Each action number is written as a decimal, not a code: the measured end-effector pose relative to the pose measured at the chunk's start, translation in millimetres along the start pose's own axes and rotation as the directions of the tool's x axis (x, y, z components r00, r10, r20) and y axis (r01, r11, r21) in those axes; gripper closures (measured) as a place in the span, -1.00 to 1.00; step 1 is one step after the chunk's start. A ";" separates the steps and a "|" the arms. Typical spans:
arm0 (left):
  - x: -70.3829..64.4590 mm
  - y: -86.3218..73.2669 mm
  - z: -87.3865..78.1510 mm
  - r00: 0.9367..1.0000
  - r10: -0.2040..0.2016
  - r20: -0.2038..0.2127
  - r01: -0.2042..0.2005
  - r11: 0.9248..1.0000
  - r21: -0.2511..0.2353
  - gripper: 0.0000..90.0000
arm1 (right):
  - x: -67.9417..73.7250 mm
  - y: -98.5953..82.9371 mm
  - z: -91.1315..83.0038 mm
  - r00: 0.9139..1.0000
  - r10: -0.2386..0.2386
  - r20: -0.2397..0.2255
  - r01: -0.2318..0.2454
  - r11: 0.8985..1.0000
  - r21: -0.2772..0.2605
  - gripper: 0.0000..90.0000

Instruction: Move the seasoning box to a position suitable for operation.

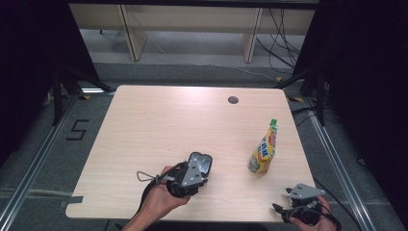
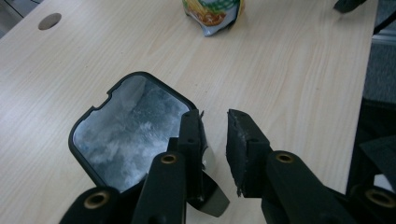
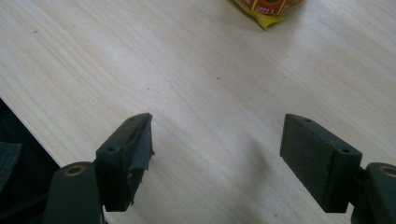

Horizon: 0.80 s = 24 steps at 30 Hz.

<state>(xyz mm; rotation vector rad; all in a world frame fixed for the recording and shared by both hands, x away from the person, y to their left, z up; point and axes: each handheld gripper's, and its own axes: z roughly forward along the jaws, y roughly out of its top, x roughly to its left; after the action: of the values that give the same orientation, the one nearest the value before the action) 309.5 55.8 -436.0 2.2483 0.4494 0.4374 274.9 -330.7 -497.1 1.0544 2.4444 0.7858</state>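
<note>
While the left claw sits near the tabletop's front edge, its jaws stand slightly apart, and one of them seems to press against the rim of a small black tray with a frosty, silvery inside; whether that rim is truly pinched I cannot tell. The tray lies just ahead of the left hand, around the middle of the front half. To my eye the hold looks thin: a nudge or a lift could tip the tray or let it slide off the jaw. Farther toward the right edge stands a yellow pouch with a green cap, upright and top-heavy, so a careless sweep could topple it. The right claw hovers wide open and empty over the front right corner. The back half, up to the round cable hole, offers open room.
</note>
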 end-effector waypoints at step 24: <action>-1.0 -45.9 19.3 0.985 -0.148 -0.088 0.147 0.989 -0.011 0.40 | 1.0 -0.3 0.2 1.000 0.006 0.003 -0.006 1.000 0.005 -0.42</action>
<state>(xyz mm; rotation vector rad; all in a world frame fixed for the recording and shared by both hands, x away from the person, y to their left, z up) 309.0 71.9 -483.0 2.1798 0.6559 0.4616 274.1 -330.1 -497.6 1.0650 2.4433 0.7795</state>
